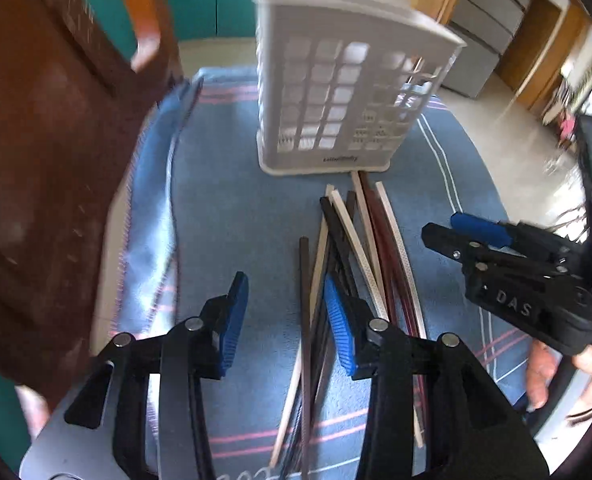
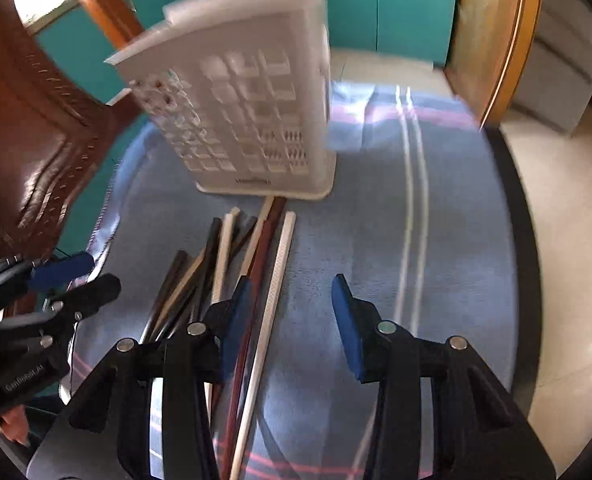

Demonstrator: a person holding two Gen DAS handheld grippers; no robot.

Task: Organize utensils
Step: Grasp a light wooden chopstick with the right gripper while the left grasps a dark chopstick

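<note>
A pile of several chopsticks, white, black and dark red, lies on a blue striped cloth. A white slotted utensil holder stands upright just behind their far tips. My left gripper is open and empty, low over the near left side of the pile. The right gripper shows at the right of that view. In the right wrist view the chopsticks lie left of centre, the holder stands behind them, and my right gripper is open and empty, with the left gripper at the far left.
A brown wooden chair stands close at the left, beside the cloth's edge. The cloth covers a round table with a dark rim. Teal cabinets and a wooden door are in the background. A hand holds the right gripper.
</note>
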